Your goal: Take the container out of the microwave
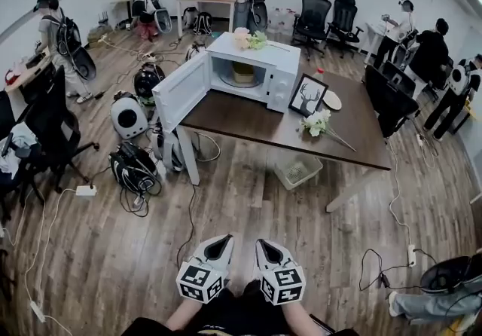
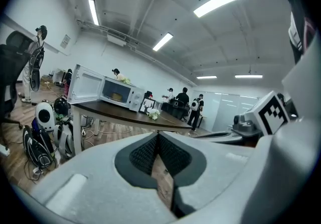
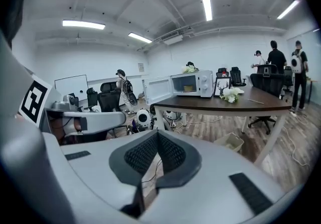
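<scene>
A white microwave (image 1: 252, 67) stands on the far left end of a dark brown table (image 1: 256, 125), its door (image 1: 181, 91) swung wide open to the left. A yellowish container (image 1: 242, 72) sits inside the cavity. Both grippers are low at the bottom of the head view, far from the table: the left gripper (image 1: 223, 239) and the right gripper (image 1: 263, 243) are side by side, both shut and holding nothing. The left gripper view shows its gripper (image 2: 158, 135) with the microwave (image 2: 116, 93) far off. From the right gripper (image 3: 158, 134), the microwave (image 3: 193, 84) and container (image 3: 187, 88) are small in the distance.
On the table are a framed deer picture (image 1: 307, 95), a white flower bunch (image 1: 320, 123) and a small plate (image 1: 332, 100). More flowers (image 1: 251, 39) lie on the microwave. A white basket (image 1: 298, 170) sits under the table. Backpacks and cables (image 1: 134, 167) lie on the floor at left. Several people and office chairs ring the room.
</scene>
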A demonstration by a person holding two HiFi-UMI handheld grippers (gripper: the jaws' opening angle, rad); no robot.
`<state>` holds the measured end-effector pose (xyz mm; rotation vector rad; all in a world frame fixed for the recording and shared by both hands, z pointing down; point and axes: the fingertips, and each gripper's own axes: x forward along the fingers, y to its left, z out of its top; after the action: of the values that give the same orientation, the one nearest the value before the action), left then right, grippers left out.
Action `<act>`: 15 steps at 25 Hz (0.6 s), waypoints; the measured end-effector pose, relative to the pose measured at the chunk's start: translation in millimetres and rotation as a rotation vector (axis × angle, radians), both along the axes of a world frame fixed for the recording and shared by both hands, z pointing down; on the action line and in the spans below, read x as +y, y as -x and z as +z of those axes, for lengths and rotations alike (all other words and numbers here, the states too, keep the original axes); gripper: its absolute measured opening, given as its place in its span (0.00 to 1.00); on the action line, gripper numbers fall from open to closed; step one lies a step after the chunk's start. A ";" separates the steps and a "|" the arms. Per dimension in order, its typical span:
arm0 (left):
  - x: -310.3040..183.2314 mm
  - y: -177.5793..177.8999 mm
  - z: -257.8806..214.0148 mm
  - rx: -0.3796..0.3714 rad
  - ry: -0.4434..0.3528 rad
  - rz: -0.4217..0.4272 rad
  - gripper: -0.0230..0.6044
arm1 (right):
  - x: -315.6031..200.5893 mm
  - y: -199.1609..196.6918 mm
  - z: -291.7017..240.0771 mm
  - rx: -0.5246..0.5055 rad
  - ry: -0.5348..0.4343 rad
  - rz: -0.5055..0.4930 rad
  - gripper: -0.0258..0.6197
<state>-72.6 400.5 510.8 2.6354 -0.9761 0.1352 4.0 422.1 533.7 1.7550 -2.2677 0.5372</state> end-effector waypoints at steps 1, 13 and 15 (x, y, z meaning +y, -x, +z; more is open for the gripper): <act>-0.3 3.1 -0.9 0.002 -0.005 0.006 0.05 | -1.9 1.9 -1.1 -0.017 -0.007 0.012 0.05; -20.5 13.8 6.6 -0.020 0.003 0.032 0.05 | -21.7 8.4 15.3 -0.062 0.016 0.058 0.05; -26.9 12.1 8.1 -0.031 0.005 0.032 0.05 | -33.5 8.5 17.9 -0.069 0.019 0.045 0.05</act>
<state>-84.7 373.6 519.0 2.6525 -0.9422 0.1863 -4.5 388.6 551.6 1.8085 -2.2654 0.6357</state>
